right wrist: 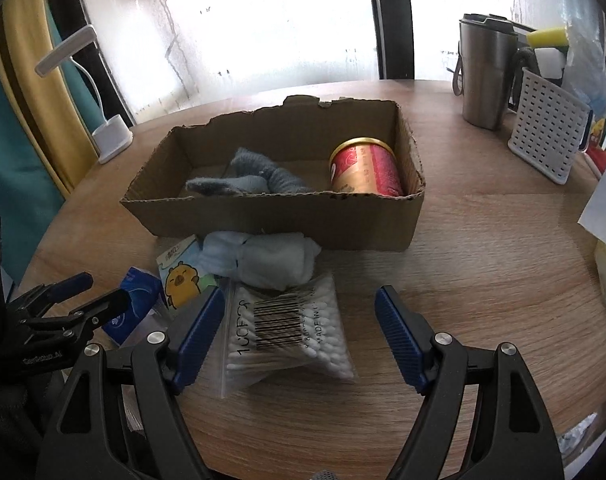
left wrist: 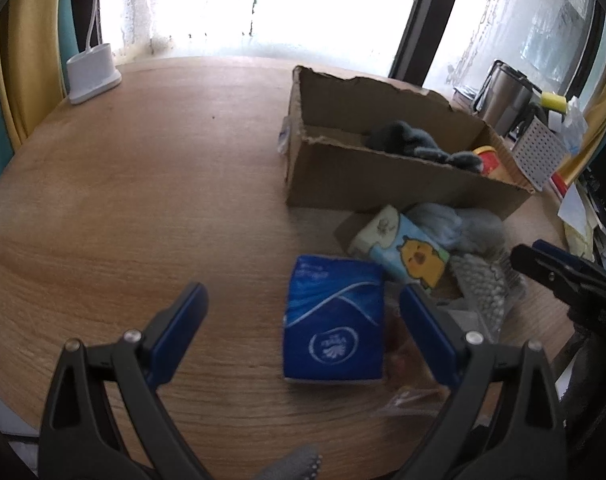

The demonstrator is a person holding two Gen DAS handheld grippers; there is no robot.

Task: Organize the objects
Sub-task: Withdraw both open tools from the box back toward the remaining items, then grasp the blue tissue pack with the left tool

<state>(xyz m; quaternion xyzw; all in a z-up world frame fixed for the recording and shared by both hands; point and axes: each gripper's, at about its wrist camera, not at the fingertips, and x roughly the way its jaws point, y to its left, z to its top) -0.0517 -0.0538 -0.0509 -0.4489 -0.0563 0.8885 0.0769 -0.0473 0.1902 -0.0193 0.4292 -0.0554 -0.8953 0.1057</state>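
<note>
- Hovering with jaws spread and nothing clamped, the right gripper straddles the clear zip bag of white cotton swabs, which lies flat on the round wood-grain table; its left pad sits at the bag's edge, the right pad stands apart.
- The left gripper is likewise released, with the blue plastic-wrapped tissue pack lying between its pads, untouched.
- To take the swab bag cleanly, I would centre it between the pads and pinch the full middle, since slack plastic would likely slip.
- The likely destination is the torn brown cardboard box just behind, already holding a grey rolled cloth and a red-and-gold tin can on its side.
- A pale blue rolled cloth and a cartoon-chick tissue pack wait before the box.
- Readable writing: a barcode and "MADE IN" on the swab bag; the tissue pack's round logo is too blurred.
</note>
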